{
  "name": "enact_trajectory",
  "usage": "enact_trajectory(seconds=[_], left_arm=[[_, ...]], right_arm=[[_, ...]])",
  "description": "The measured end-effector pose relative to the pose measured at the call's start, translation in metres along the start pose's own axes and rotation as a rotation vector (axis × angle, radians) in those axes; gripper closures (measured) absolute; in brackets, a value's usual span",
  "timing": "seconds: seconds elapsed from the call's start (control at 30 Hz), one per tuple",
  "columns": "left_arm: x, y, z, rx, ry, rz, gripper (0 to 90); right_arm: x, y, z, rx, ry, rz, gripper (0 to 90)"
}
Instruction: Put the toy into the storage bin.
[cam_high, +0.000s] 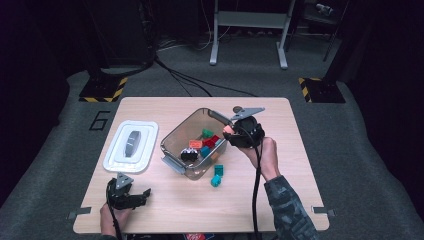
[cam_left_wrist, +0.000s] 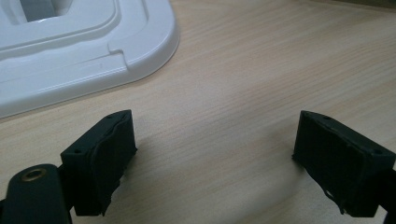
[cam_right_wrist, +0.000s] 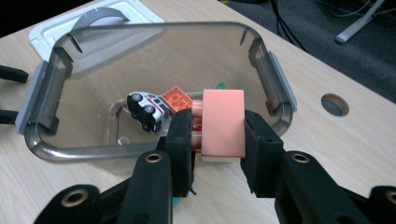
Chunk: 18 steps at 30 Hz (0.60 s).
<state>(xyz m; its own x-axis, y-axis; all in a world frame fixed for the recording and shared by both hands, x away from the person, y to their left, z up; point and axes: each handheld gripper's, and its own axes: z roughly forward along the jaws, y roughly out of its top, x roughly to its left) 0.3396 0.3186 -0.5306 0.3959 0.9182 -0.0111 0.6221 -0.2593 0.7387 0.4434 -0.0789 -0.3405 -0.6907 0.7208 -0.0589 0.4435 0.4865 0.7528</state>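
My right gripper (cam_right_wrist: 217, 128) is shut on a pink brick (cam_right_wrist: 224, 121), held just above the near rim of a clear grey plastic bin (cam_right_wrist: 51, 88). In the high view that gripper (cam_high: 231, 131) hovers over the bin's (cam_high: 175, 137) right edge. Inside the bin lie a small toy car (cam_right_wrist: 148, 109), an orange brick (cam_right_wrist: 177, 99) and green, red and teal bricks (cam_high: 207, 140). My left gripper (cam_left_wrist: 212, 154) rests low over the bare table, open with nothing between its jaws, near the front left corner (cam_high: 131, 197).
The bin's white lid (cam_high: 131, 146) lies flat to the left of the bin; its corner (cam_left_wrist: 140, 46) is just ahead of the left gripper. Two teal bricks (cam_high: 217, 175) sit on the table in front of the bin. A cable hole (cam_right_wrist: 334, 104) is in the tabletop.
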Motion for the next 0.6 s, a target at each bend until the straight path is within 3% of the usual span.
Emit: enact_trajectory(seconds=[0.23,0.6], left_arm=[[0.000,0.000,0.000,0.002,0.000,0.002,12.6],[0.000,0.000,0.000,0.000,0.000,0.000,12.6]], right_arm=[[0.008,0.017,0.009,-0.015,0.022,-0.046,67.0],[0.026,0.030,0.025,0.017,0.059,-0.088,67.0]])
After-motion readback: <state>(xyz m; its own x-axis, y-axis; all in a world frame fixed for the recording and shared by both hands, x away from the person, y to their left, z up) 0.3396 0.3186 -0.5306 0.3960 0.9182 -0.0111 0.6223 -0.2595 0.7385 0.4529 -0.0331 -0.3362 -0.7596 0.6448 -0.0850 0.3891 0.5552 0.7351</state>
